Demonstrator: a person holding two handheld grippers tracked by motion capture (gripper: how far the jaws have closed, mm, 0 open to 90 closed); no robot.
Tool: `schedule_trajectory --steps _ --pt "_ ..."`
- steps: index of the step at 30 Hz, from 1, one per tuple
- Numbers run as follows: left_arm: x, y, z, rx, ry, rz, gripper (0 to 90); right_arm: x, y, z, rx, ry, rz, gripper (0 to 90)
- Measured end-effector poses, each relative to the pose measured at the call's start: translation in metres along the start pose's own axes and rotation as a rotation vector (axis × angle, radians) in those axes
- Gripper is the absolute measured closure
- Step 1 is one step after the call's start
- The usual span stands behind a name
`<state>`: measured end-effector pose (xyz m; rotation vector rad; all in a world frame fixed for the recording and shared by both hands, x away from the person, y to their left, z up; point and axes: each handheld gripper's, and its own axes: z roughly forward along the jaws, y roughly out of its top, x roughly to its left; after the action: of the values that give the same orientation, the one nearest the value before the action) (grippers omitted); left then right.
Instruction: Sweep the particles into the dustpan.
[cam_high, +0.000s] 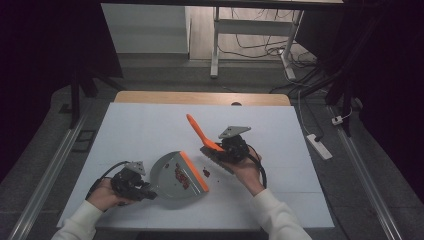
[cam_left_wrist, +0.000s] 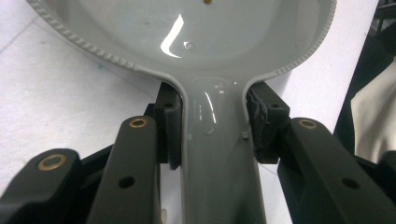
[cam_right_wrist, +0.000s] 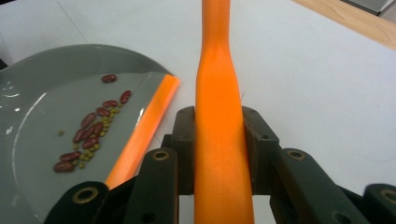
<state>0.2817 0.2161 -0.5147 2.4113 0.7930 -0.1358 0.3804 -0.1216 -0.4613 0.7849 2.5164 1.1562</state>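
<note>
Beans (cam_right_wrist: 91, 133) mostly lie in the dustpan (cam_high: 167, 175) — a few (cam_high: 206, 173) wait outside its orange lip. Left gripper (cam_left_wrist: 212, 133) clamps the pan's handle; right gripper (cam_right_wrist: 218, 144) clamps the brush handle (cam_right_wrist: 217, 93) — sweeping looks nearly finished.

In the high view the dustpan's handle (cam_high: 152, 191) disappears inside the left gripper (cam_high: 145, 192), and the brush's bristles (cam_high: 216, 159) are mostly covered by the right gripper (cam_high: 220, 152) and the hand behind it. The beans (cam_high: 181, 176) there are too small to tell apart. In the left gripper view the dustpan's bowl (cam_left_wrist: 205, 32) is cut off by the top edge. In the right gripper view the brush handle (cam_right_wrist: 219, 116) runs off both top and bottom, hiding the bristles, and the dustpan (cam_right_wrist: 28, 93) is cropped at the left edge.
</note>
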Motion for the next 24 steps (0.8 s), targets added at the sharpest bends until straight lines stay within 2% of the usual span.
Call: schedule_trajectory --steps 4,9,17,24 --pt "-0.001 0.001 0.001 0.014 -0.003 0.002 61.6 0.000 -0.011 -0.005 0.009 -0.017 0.027 70.1" --pt "-0.003 0.005 0.003 0.018 -0.006 0.007 61.6 0.000 -0.022 -0.005 0.041 -0.039 0.033 70.1" --pt "-0.003 0.008 0.006 0.018 -0.008 0.004 61.5 0.007 -0.024 0.007 0.081 -0.031 0.012 70.1" --pt "-0.004 0.009 0.007 0.022 -0.010 0.007 61.6 0.015 -0.024 0.010 0.068 -0.021 0.028 70.1"
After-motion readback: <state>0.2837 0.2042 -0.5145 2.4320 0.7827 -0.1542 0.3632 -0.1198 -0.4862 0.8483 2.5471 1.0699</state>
